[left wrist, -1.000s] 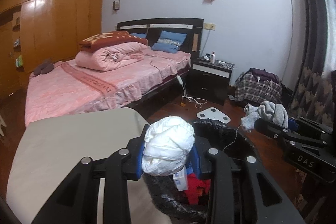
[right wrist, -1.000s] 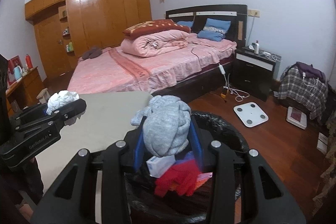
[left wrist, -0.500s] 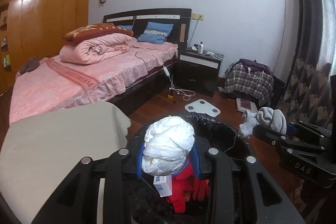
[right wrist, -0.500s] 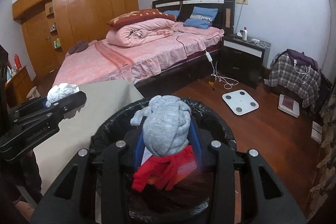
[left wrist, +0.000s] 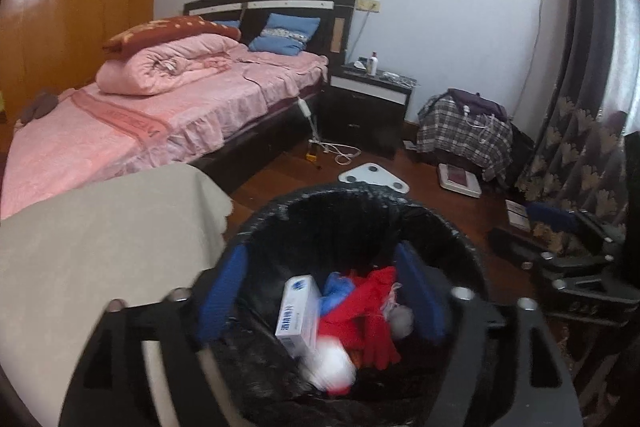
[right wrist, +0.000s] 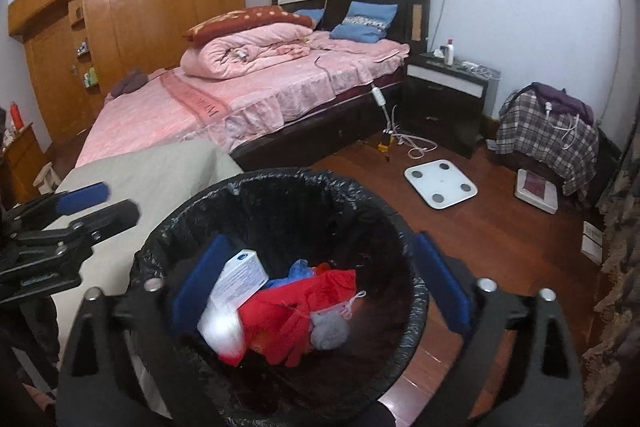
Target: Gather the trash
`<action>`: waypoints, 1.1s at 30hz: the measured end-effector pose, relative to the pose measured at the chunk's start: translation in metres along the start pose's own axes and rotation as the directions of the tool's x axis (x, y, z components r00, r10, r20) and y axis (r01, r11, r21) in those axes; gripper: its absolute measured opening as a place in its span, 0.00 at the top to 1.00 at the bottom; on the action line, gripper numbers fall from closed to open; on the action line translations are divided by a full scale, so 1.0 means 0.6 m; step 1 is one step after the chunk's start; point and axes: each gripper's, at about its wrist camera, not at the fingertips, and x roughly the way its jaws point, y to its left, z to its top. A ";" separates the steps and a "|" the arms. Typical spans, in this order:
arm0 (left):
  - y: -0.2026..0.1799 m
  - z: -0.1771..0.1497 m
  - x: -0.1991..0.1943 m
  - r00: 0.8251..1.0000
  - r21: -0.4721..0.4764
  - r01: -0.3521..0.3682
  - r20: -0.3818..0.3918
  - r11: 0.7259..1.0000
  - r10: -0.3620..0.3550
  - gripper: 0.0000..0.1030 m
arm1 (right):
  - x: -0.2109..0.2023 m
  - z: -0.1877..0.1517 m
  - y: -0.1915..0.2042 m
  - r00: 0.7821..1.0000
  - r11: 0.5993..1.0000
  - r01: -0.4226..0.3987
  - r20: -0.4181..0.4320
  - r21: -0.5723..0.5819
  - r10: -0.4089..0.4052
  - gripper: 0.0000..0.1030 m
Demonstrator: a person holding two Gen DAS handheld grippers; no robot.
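Two grippers poised over one black-lined trash bin (right wrist: 276,187), both with jaws opening and nothing between the blue pads. Left gripper (left wrist: 320,291) aimed down into the bin mouth, pads clear of any item. Right gripper (right wrist: 320,287) likewise angled into the bin, pads spread to either side of the opening. Inside the bin: a white crumpled wad (left wrist: 332,367), blurred, low against the near wall beside a white-and-blue box (left wrist: 298,311); a grey balled sock (right wrist: 330,331) lying on a red cloth (right wrist: 296,311); a scrap of blue plastic (right wrist: 298,269) behind. Judged from this: both pieces of trash now dropped in, so this round of collecting looks complete. Beige-covered table (left wrist: 100,239) just beside the bin, showing no litter on the visible part. Wooden floor (right wrist: 500,247) beyond with a white bathroom scale (right wrist: 440,187), a tangle of white cable (right wrist: 416,147) and a second scale near a plaid-covered bundle (right wrist: 548,131); none clearly trash. Whether more rubbish waits elsewhere cannot be told.
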 end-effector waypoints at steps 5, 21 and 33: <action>0.030 -0.003 -0.037 0.997 -0.014 -0.076 0.021 0.997 0.077 0.07 | -0.018 0.006 0.004 1.000 1.000 -0.008 -0.001 0.022 0.009 0.06; 0.095 -0.017 -0.177 0.971 -0.100 -0.229 0.053 0.968 0.235 0.06 | -0.105 0.039 0.108 0.992 0.992 -0.123 0.028 -0.021 0.123 0.05; 0.093 -0.025 -0.235 0.962 -0.113 -0.250 0.086 0.962 0.260 0.06 | -0.143 0.047 0.166 0.987 0.985 -0.155 0.038 -0.078 0.158 0.05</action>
